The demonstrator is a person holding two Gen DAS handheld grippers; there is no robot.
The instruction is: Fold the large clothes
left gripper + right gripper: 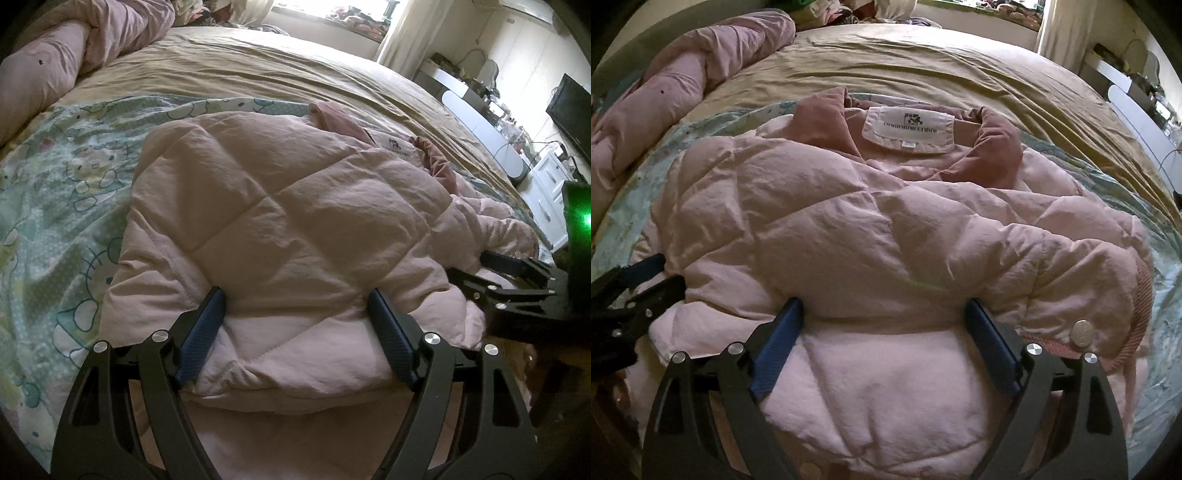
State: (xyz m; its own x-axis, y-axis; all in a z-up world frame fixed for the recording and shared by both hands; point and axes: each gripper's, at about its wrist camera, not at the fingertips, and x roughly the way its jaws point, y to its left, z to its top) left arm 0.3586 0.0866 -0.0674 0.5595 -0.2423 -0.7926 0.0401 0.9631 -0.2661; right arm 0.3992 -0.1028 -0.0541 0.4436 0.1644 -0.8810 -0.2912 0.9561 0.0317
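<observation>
A pale pink quilted puffer jacket [277, 206] lies on the bed, its darker pink collar [993, 147] and white neck label [908, 129] at the far side. My left gripper [295, 295] is shut on a thick fold at the jacket's near edge, and the padding bulges between its blue pads. To its right, my right gripper [884, 304] straddles another puffy fold of the jacket [849, 229] with its jaws spread wide. A ribbed cuff [1141, 295] with a metal snap [1082, 332] lies beside its right finger. Each gripper shows at the edge of the other's view.
Under the jacket is a pale green cartoon-cat blanket [74, 177] over a tan bedsheet [258, 62]. A bunched pink duvet [74, 37] lies along the far left. White furniture [480, 122] and a dark screen [569, 103] stand past the bed's right edge.
</observation>
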